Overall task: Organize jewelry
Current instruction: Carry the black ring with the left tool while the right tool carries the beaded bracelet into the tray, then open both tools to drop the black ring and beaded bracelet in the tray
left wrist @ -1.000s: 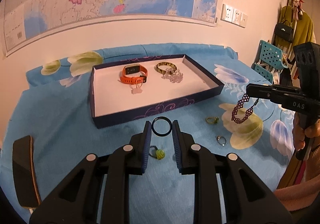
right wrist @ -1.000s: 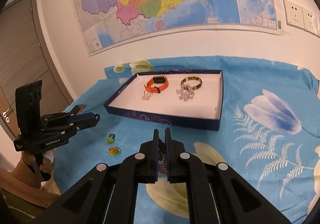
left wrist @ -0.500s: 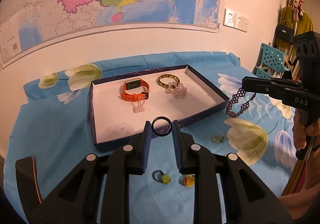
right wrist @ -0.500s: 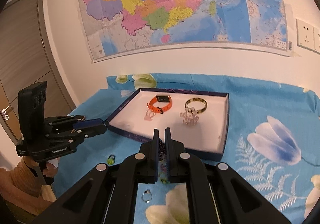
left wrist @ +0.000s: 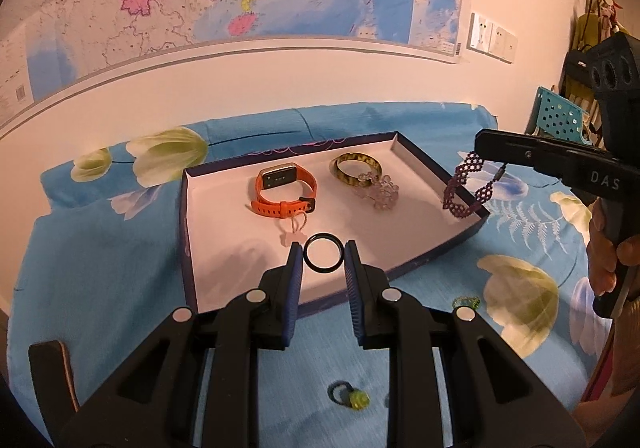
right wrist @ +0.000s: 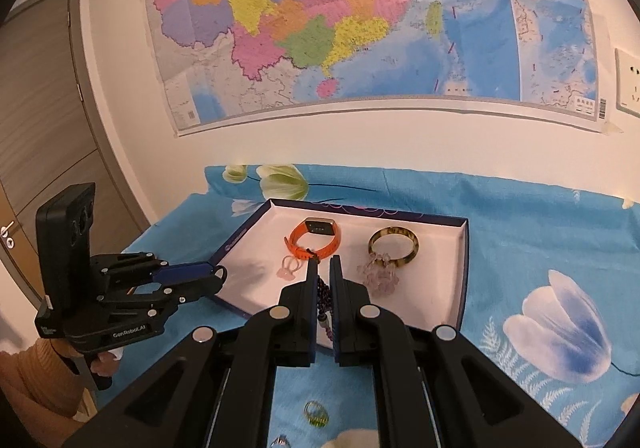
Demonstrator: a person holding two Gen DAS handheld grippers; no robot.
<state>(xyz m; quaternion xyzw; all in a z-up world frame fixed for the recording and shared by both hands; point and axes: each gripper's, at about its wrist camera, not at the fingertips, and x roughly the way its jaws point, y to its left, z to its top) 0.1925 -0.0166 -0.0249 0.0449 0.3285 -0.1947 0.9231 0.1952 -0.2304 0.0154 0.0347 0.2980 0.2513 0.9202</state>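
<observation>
My left gripper is shut on a black ring and holds it over the near part of the dark blue tray. My right gripper is shut on a purple beaded bracelet, which hangs above the tray's right edge; it also shows between the fingers in the right wrist view. In the tray lie an orange watch, a yellow-green bangle, a clear bead bracelet and a small pink charm.
On the blue flowered cloth in front of the tray lie a ring with a green stone and a green ring. A dark wooden object lies at the left. Wall with a map behind.
Both grippers have moved forward over the tray with their loads: the black ring now hangs over the tray's near part, the purple bracelet over its right edge.
</observation>
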